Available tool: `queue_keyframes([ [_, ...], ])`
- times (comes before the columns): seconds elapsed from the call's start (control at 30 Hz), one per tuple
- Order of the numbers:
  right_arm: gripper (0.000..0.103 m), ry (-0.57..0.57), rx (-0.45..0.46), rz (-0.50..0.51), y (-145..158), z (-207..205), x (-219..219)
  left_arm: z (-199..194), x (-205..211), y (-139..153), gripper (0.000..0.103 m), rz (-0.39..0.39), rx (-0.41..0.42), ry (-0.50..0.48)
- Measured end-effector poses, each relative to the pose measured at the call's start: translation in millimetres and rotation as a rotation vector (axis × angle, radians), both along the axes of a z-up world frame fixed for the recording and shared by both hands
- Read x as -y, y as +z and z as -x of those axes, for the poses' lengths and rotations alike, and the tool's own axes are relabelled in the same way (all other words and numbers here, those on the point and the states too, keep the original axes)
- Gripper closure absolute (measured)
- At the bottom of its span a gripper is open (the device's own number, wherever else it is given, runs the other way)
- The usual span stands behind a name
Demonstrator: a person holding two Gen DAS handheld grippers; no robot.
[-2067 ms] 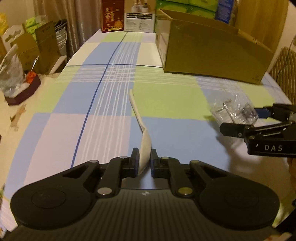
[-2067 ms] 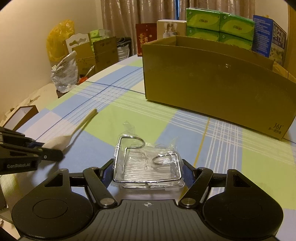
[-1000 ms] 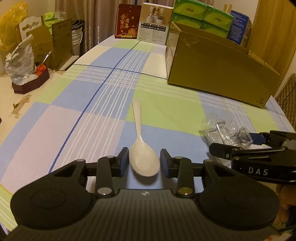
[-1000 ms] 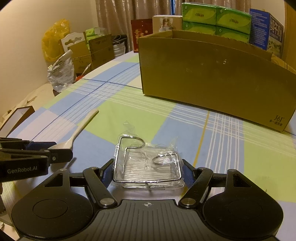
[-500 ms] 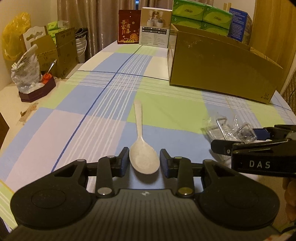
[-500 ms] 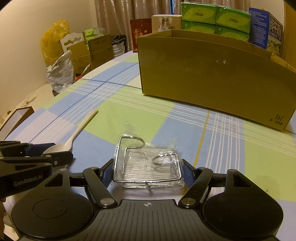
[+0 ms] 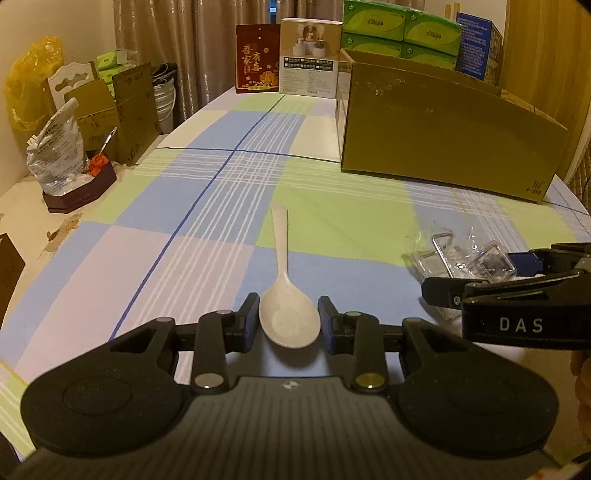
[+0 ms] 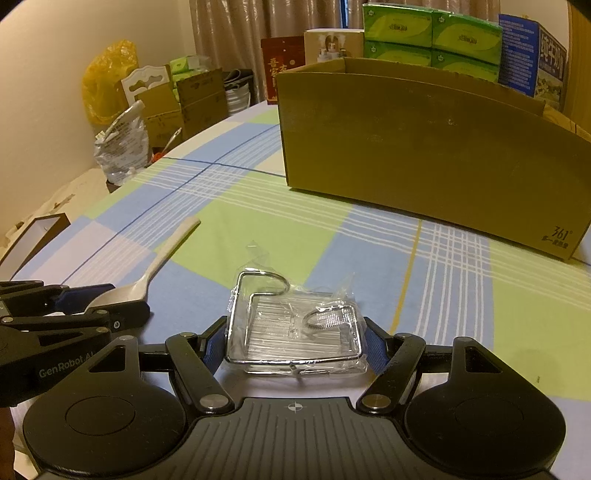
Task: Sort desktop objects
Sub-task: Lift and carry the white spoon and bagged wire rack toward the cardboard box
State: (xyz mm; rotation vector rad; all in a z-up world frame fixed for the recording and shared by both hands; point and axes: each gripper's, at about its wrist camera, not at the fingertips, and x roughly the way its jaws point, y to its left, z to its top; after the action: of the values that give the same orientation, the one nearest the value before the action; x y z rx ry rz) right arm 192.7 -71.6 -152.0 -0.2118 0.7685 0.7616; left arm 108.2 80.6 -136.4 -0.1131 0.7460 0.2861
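A pale plastic spoon lies flat along the checked tablecloth, handle pointing away. My left gripper is shut on its bowl, a finger pressed against each side; from the right wrist view the spoon runs out of the left gripper with its handle low over the cloth. A chrome wire rack sealed in a clear bag sits between the wide-set fingers of my right gripper, both blue pads against its edges. The left wrist view shows the bagged rack at the right gripper. A large open cardboard box stands behind.
Red and white cartons and green tissue packs stand at the table's far end behind the box. Left of the table are a foil bag in a dark tray and stacked cartons. A hand shows at the right edge.
The spoon was held on its edge in a narrow grip; now it lies flat and the left jaws stand wider, against the bowl's sides. The right gripper and the bagged rack have not moved.
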Motion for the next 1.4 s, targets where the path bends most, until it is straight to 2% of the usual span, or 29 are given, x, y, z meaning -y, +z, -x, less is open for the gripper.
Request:
queue_keyframes([
  [0.8,0.033,-0.055,0.04,-0.021,15,0,12,1,22,23,0.075,0.04,0.062,-0.136],
  [1.13,0.033,-0.159,0.064,-0.051,40,11,50,5,44,42,0.075,0.01,0.092,-0.219],
  [1.4,0.033,-0.204,0.094,-0.066,65,22,78,10,51,64,0.075,0.018,0.109,-0.22],
])
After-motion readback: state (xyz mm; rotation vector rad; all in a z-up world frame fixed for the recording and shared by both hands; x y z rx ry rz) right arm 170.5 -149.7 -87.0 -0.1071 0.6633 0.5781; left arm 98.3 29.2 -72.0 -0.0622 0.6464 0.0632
